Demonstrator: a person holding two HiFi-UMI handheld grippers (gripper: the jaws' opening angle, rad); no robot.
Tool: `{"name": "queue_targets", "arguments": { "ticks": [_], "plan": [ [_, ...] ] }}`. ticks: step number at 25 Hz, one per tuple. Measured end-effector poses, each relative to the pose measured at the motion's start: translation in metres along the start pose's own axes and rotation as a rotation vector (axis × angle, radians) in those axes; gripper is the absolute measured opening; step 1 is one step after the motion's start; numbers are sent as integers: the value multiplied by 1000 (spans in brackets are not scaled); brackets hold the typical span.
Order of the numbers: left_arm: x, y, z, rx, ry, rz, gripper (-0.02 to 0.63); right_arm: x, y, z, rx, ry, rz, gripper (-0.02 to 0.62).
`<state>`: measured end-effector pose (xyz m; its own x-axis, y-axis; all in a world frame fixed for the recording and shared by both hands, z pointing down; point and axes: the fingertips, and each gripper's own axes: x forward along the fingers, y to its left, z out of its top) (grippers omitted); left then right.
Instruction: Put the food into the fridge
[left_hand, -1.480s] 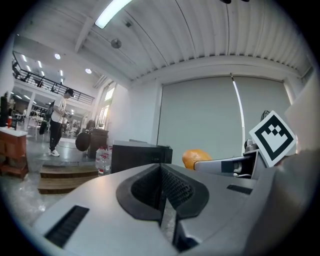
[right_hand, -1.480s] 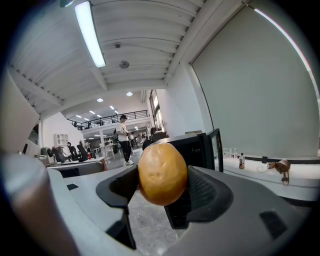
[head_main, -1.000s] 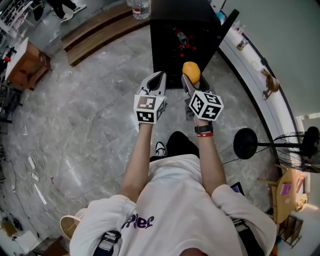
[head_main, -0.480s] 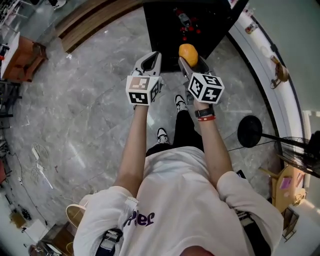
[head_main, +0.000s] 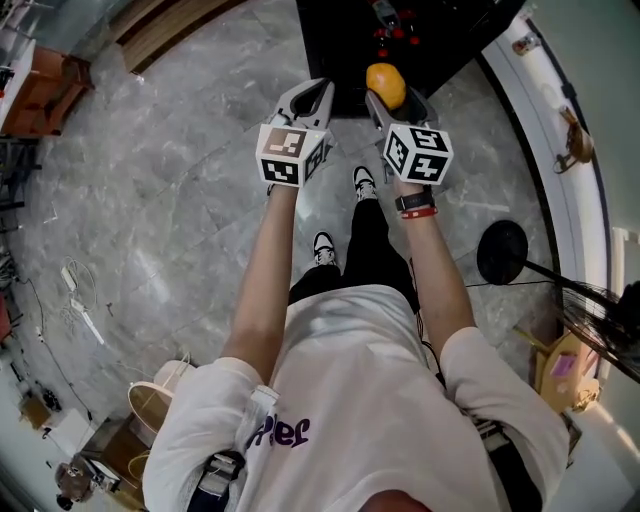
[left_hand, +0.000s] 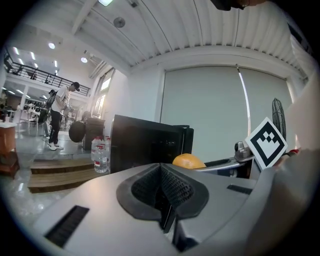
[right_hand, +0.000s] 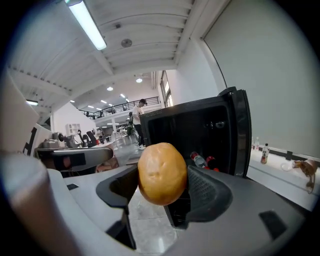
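The right grey two-jaw gripper (right_hand: 165, 186) is clamped on a round yellow-orange piece of food (right_hand: 162, 173), which is pinched between both ribbed pads (right_hand: 207, 192). In the head view it is held at the top centre of the frame, just before the open black fridge (head_main: 340, 40). The left grey gripper (left_hand: 162, 192) is pressed closed, just left of the food, and nothing is held between its jaws.
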<state>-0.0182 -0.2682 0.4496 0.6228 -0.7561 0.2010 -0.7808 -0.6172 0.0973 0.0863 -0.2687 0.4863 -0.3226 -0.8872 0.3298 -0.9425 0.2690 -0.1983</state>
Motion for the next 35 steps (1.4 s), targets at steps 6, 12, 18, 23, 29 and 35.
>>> {"name": "queue_targets", "arguments": {
  "ticks": [6, 12, 18, 23, 29, 35],
  "plan": [
    [16, 5, -18, 7, 21, 8, 18, 23, -10, -15, -61, 8, 31, 318],
    [34, 7, -27, 28, -1, 20, 18, 43, -36, -25, -97, -5, 21, 318],
    [41, 10, -35, 36, -16, 39, 18, 63, -48, -33, -69, -14, 33, 318],
    [53, 11, -44, 34, 9, 34, 18, 82, -61, -35, -46, -4, 33, 318],
    [68, 24, -56, -10, 17, 44, 18, 112, -72, -44, -52, 28, 44, 319],
    [83, 33, -64, -28, 50, 35, 18, 145, -81, -53, -63, 64, 54, 319]
  ]
}}
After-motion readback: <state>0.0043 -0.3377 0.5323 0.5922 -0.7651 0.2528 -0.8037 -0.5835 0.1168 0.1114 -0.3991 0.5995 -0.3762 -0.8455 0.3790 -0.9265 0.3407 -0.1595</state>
